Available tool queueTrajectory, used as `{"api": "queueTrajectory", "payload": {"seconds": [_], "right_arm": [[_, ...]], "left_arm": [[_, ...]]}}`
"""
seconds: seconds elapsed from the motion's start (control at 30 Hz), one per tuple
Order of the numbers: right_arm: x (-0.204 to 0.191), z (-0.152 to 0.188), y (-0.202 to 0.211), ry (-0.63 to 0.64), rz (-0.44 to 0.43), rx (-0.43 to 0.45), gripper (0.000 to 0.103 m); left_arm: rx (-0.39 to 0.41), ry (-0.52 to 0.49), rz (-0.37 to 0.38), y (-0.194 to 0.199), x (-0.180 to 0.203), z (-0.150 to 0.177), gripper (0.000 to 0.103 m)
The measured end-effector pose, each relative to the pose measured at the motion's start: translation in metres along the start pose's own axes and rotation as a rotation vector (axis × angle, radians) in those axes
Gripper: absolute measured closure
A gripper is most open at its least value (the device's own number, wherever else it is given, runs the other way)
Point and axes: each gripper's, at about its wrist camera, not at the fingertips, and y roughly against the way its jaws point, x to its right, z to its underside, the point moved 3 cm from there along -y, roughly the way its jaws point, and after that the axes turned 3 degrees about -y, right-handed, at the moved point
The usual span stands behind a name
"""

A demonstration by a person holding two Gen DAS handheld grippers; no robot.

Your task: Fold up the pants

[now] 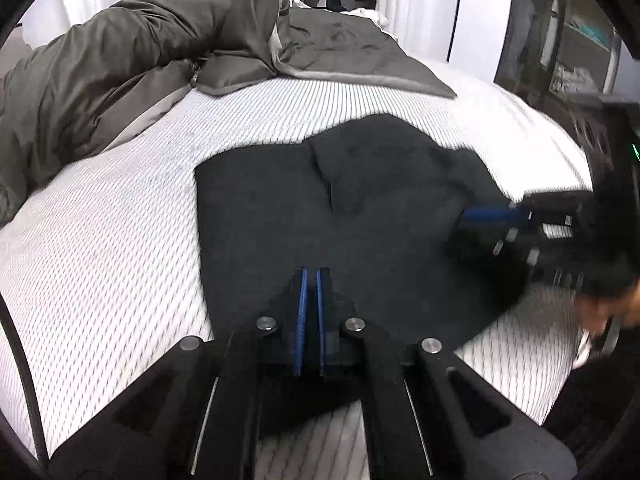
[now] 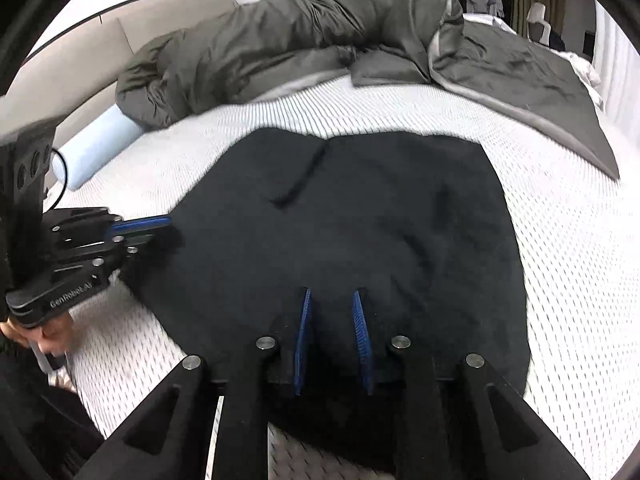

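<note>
Dark pants [image 1: 360, 208] [image 2: 360, 208] lie spread on a white ribbed mattress [image 1: 100, 240]. In the left wrist view my left gripper [image 1: 311, 276] sits at the pants' near edge, blue pads almost touching and pinching the cloth. From the right wrist view that same left gripper [image 2: 164, 228] bites the garment's left edge. My right gripper [image 2: 331, 294] holds the near edge too, a narrow gap between its pads filled with dark cloth that bunches around the fingers. The right gripper [image 1: 468, 220] shows blurred at the pants' right side.
A crumpled grey duvet [image 1: 120, 72] [image 2: 280, 40] lies across the far side of the bed. A pale blue bolster [image 2: 96, 148] rests at the far left by the headboard. A person's hand [image 2: 52, 332] grips the left tool. Dark shelving [image 1: 560, 40] stands beyond the right bed edge.
</note>
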Motion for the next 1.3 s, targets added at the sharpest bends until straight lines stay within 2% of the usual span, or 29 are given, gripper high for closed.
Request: {"api": "queueTrajectory", "payload": {"seconds": [0.1, 0.2, 0.3, 0.37, 0.43, 0.47, 0.5, 0.57, 0.6, 0.7, 0.8, 0.93, 1.0, 1.07, 1.13, 1.2, 1.3], "right_arm": [[-0.013, -0.018, -0.018, -0.006, -0.011, -0.002, 0.080], [-0.020, -0.028, -0.042, -0.016, -0.034, -0.033, 0.080], [-0.018, -0.025, -0.057, 0.022, 0.017, -0.088, 0.080], [-0.007, -0.025, -0.051, 0.030, 0.105, -0.100, 0.080], [0.010, -0.022, -0.044, 0.051, 0.246, -0.099, 0.080], [0.016, -0.020, -0.042, 0.045, 0.240, -0.099, 0.080], [0.022, -0.020, -0.040, 0.012, 0.197, -0.100, 0.080], [0.025, -0.022, -0.036, -0.014, 0.167, -0.098, 0.078], [0.023, -0.024, -0.035, -0.017, 0.156, -0.094, 0.074], [0.014, -0.037, -0.030, -0.053, 0.076, -0.036, 0.071], [0.000, -0.057, -0.033, -0.070, 0.056, 0.021, 0.062], [-0.006, -0.060, -0.063, -0.081, 0.058, -0.047, 0.061], [-0.007, -0.055, -0.076, -0.058, 0.091, -0.097, 0.062], [-0.006, -0.052, -0.073, -0.015, 0.142, -0.110, 0.061], [0.004, -0.051, -0.066, 0.016, 0.248, -0.119, 0.061], [0.014, -0.046, -0.060, 0.052, 0.322, -0.114, 0.062], [0.014, -0.038, -0.052, 0.136, 0.326, -0.093, 0.061]], "left_arm": [[-0.060, -0.016, 0.043, -0.035, 0.009, -0.021, 0.102], [-0.091, -0.058, 0.024, -0.052, 0.015, -0.024, 0.102], [-0.085, -0.018, 0.062, -0.054, 0.002, -0.019, 0.101], [-0.077, -0.014, 0.051, -0.051, -0.006, -0.015, 0.099], [-0.076, -0.017, -0.024, -0.046, -0.017, -0.010, 0.100], [-0.074, -0.004, -0.044, -0.044, -0.024, -0.008, 0.100], [-0.077, 0.019, -0.043, -0.043, -0.032, -0.006, 0.100], [-0.078, 0.033, -0.039, -0.040, -0.037, -0.004, 0.100], [-0.078, 0.039, -0.039, -0.037, -0.038, -0.007, 0.100], [-0.056, 0.022, -0.019, -0.033, -0.032, -0.024, 0.100], [-0.061, -0.033, -0.031, -0.049, -0.024, -0.049, 0.100], [-0.128, -0.010, -0.055, -0.093, -0.038, -0.075, 0.100], [-0.139, -0.016, -0.024, -0.104, -0.045, -0.075, 0.100], [-0.120, -0.042, -0.011, -0.101, -0.047, -0.074, 0.100], [-0.111, -0.062, -0.020, -0.099, -0.053, -0.070, 0.100], [-0.109, -0.058, -0.060, -0.097, -0.060, -0.069, 0.100], [-0.136, -0.040, -0.170, -0.089, -0.068, -0.062, 0.099]]}}
